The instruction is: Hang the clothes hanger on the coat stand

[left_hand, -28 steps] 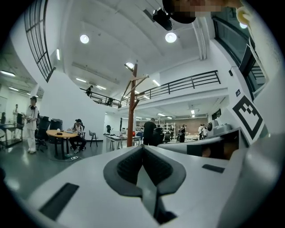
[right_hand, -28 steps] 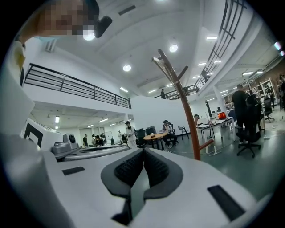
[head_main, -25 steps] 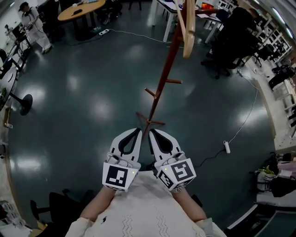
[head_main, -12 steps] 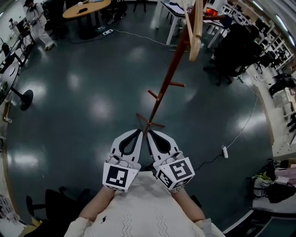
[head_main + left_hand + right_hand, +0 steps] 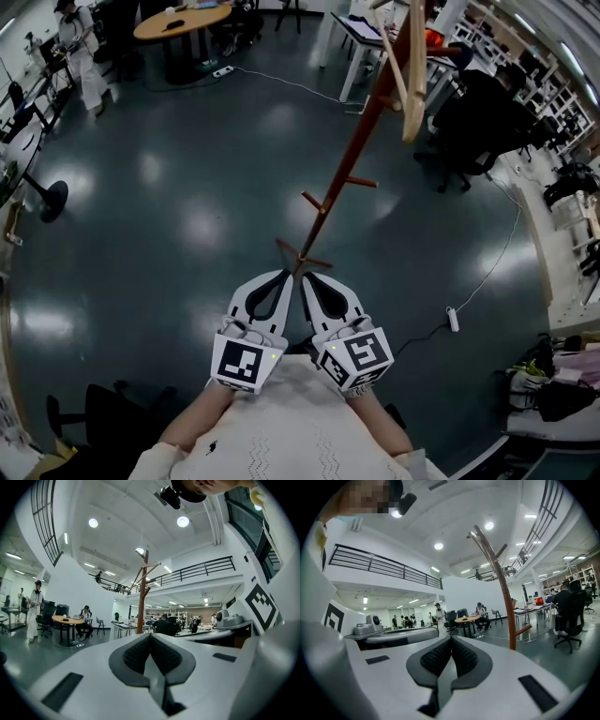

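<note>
Both grippers are held low in front of the person's white knitted jumper (image 5: 281,427), side by side and nearly touching, tips pointing at the foot of the coat stand (image 5: 349,150); the left gripper (image 5: 284,277) has its jaws pressed together with nothing between them, the ribbed dark pads meeting in its own view (image 5: 150,638); the right gripper (image 5: 306,278) is the same, jaws closed and empty (image 5: 451,641). The clothes hanger (image 5: 412,80), pale wood, hangs up near the top of the reddish-brown stand, well apart from both grippers; short pegs stick out lower down the pole. The stand rises from the glossy dark floor (image 5: 169,244), just beyond the jaw tips; the right gripper view shows its curved pole (image 5: 505,602) off to the right. Further back stand a round wooden table (image 5: 183,19), a black office chair (image 5: 473,103), and a power strip (image 5: 453,319) lying on the floor.
</note>
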